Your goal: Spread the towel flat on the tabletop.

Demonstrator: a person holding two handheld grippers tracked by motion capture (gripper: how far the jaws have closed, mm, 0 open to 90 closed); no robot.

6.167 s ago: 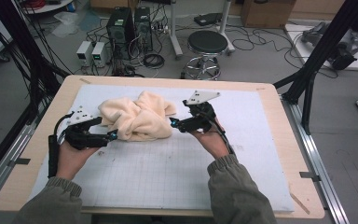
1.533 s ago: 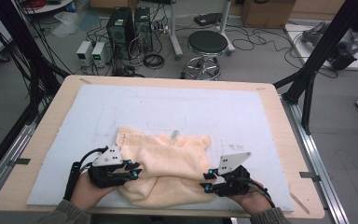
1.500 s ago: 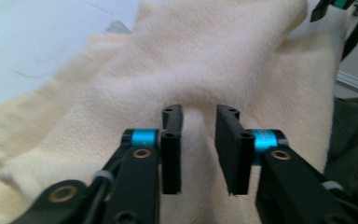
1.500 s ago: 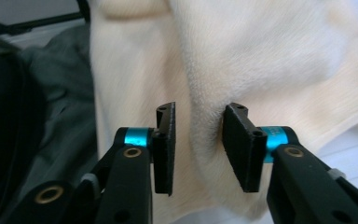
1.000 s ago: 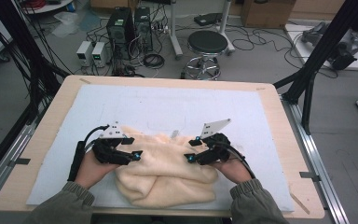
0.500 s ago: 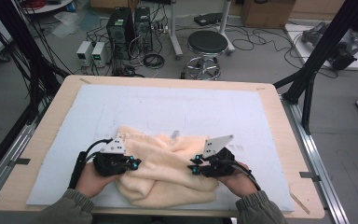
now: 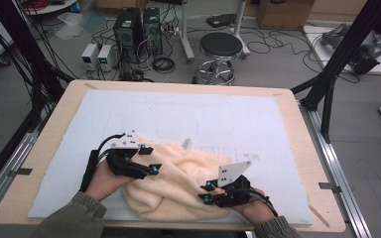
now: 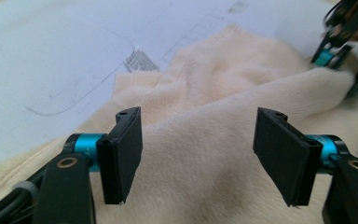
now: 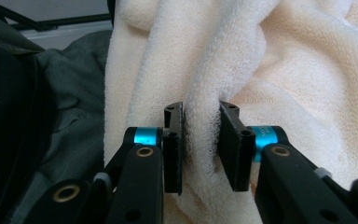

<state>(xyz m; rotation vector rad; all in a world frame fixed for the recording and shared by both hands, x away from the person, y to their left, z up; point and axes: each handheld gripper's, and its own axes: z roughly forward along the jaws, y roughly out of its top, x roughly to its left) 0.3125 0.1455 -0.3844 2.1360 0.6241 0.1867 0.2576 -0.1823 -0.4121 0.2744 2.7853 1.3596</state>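
The right gripper (image 9: 200, 149) pinched a fold of the towel (image 7: 178, 183). The left gripper (image 8: 200, 158) was wide open, with the towel right under it.

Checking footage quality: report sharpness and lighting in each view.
High view: even light, soft, the towel pale with little texture. Left gripper view: jaws crisp, right gripper behind blurred. Right gripper view: towel weave sharp at the jaws, dark sleeve underexposed.

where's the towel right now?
In the high view the cream towel lies bunched on the white mat at the table's near edge, between the left gripper and the right gripper, which pinches a fold.
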